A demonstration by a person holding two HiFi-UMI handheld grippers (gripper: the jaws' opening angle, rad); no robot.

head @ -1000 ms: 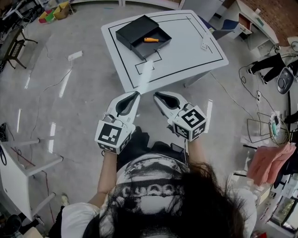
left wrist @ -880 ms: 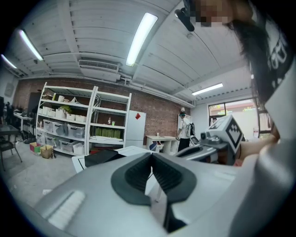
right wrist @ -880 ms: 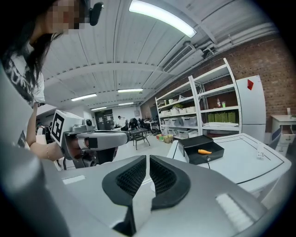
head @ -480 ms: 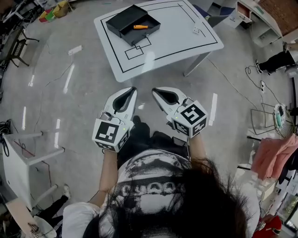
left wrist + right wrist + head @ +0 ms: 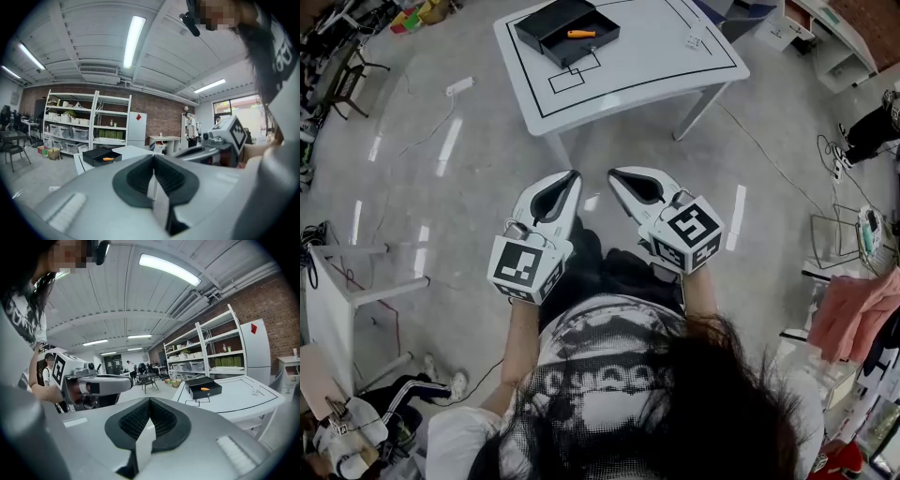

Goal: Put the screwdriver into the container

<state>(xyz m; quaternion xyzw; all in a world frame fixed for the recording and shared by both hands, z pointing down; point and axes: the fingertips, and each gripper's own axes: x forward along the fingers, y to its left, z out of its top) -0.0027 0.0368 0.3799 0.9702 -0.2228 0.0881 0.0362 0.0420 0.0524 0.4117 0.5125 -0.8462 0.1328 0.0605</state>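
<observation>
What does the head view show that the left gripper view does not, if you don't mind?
Only the head view: the pink cloth and the small side table. Only the left gripper view: the ceiling light, the shelving and the brick wall. Both: the white table, the black container with the orange screwdriver in it, and the right gripper.

A lab-like workshop hall: open metal shelving (image 5: pixel 70 123) stacked with storage bins (image 5: pixel 60 131) against a brick wall (image 5: pixel 161 123), strip lights (image 5: pixel 133 41) overhead, cables (image 5: pixel 767 154) trailing across a polished grey floor (image 5: pixel 441 216), and a white bench (image 5: pixel 666 56) marked with black lines.
</observation>
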